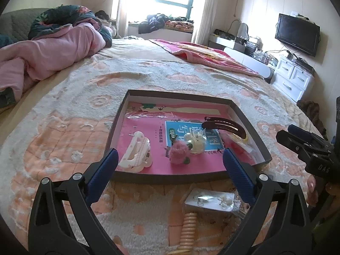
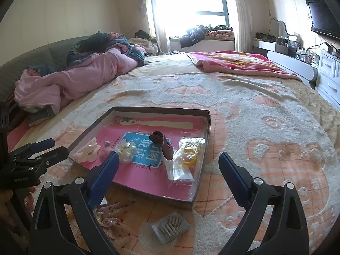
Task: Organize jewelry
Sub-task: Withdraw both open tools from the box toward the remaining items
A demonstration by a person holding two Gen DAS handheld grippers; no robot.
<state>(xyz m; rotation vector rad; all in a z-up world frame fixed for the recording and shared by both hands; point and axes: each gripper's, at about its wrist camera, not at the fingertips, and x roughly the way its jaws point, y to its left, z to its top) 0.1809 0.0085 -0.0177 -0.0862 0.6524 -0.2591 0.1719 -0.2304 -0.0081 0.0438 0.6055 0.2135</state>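
A: Hair clips and a pink flower are sitting inside the shallow box (image 1: 250,114), at twelve o'clock from the left gripper (image 1: 170,159).

B: Earring card (image 1: 209,199) and beaded bracelet (image 1: 189,227) are waiting on the bed at six o'clock; both the left and the right gripper (image 2: 167,167) are gaping, empty.

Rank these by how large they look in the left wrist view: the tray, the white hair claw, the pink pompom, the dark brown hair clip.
1. tray
2. dark brown hair clip and white hair claw: they look alike in size, so I do not rank them
3. pink pompom
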